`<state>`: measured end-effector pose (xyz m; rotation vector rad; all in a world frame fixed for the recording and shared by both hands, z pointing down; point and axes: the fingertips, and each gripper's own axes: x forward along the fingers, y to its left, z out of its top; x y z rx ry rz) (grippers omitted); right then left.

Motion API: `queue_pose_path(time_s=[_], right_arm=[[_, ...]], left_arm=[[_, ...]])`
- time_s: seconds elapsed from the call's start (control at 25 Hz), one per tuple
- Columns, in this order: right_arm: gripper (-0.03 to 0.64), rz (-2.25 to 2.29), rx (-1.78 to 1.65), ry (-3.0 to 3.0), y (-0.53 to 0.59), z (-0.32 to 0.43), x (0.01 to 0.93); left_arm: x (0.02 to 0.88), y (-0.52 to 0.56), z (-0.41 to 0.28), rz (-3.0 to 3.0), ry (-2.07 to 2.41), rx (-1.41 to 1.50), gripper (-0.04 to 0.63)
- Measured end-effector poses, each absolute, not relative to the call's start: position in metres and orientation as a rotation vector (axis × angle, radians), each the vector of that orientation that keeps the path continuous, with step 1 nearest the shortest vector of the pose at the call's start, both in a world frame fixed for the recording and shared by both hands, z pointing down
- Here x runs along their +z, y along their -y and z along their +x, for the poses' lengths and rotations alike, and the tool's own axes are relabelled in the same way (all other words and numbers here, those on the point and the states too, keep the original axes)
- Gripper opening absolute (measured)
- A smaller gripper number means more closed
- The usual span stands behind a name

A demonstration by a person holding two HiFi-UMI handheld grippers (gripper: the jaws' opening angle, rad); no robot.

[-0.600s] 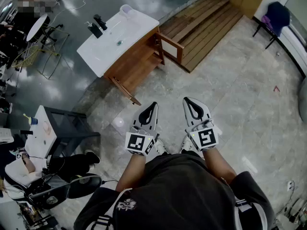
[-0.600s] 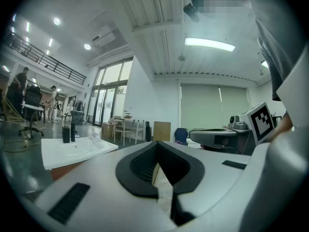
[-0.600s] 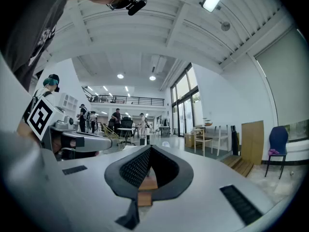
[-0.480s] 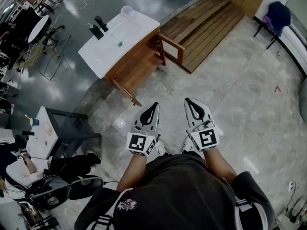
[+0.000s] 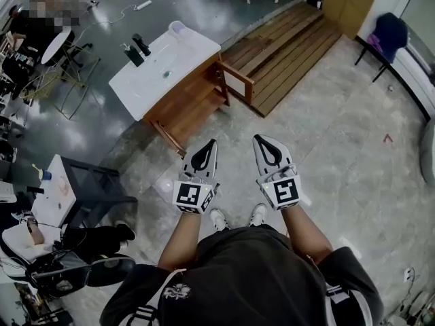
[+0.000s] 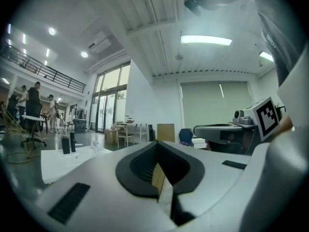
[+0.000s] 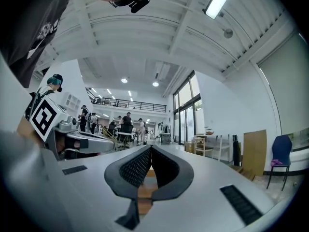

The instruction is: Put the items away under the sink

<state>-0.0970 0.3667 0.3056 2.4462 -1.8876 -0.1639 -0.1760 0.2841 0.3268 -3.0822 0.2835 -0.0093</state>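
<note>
Up at upper left, two dark bottles (image 5: 136, 48) stand on the sink's tabletop (image 5: 163, 73), well apart from the left gripper (image 5: 209, 145) and right gripper (image 5: 259, 140), fingers closed together on nothing; reaching in unopened could topple them.

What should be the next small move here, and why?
Probably step toward the sink cabinet: the left tongs and right tongs are both shut and empty, and the dark bottles on its white top stand well beyond their reach.
</note>
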Motion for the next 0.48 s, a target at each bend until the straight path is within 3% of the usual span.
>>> queue_pose_path(time_s=[0.48], right_arm=[[0.023, 2.449, -0.038, 2.011, -0.369, -0.090, 0.328]], left_arm=[[0.325, -0.279, -0.167, -3.084, -0.495, -0.087, 0.005]])
